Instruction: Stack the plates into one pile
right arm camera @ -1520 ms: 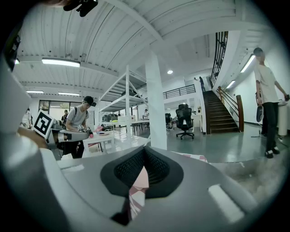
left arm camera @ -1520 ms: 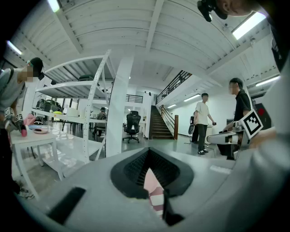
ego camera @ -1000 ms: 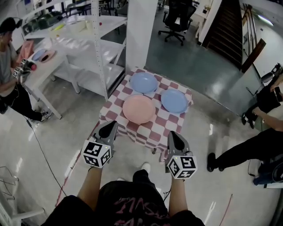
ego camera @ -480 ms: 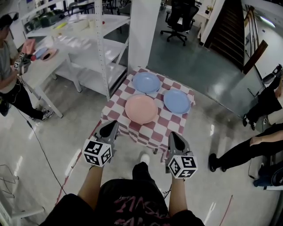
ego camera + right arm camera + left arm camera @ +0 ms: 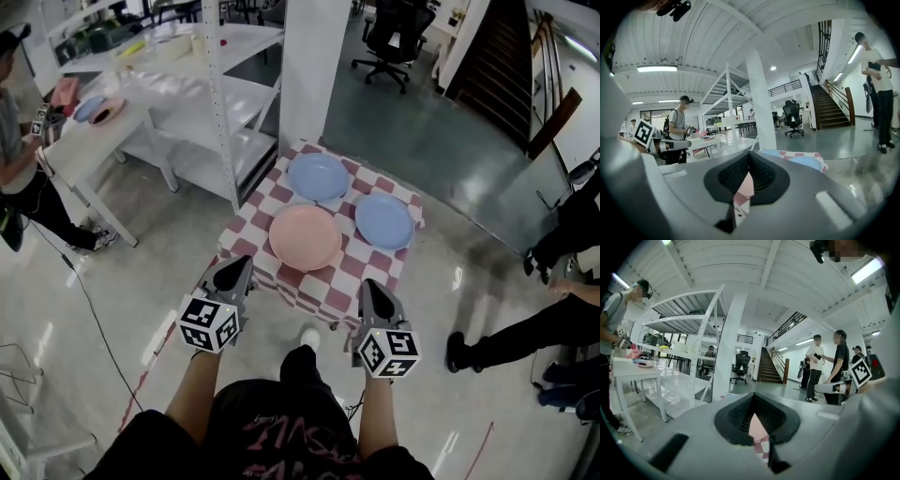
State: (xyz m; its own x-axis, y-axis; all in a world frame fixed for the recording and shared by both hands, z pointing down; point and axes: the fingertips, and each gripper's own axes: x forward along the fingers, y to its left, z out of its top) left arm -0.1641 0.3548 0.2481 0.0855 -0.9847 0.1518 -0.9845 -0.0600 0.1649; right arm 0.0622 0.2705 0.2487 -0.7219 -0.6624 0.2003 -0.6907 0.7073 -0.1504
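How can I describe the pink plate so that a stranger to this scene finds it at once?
Find the small table with the red-and-white checked cloth, just in front of the white pillar. Three plates lie on it. The pink plate is nearest the viewer and the only pink one; the blue plates lie behind it.

Worktop stands on the floor, fully covered by a red-and-white checked cloth. Three plates lie flat on the cloth, unstacked. Pink plate is at 7 o'clock, far blue plate at 12, right blue plate at 3. All lie near one another, none overlapping.
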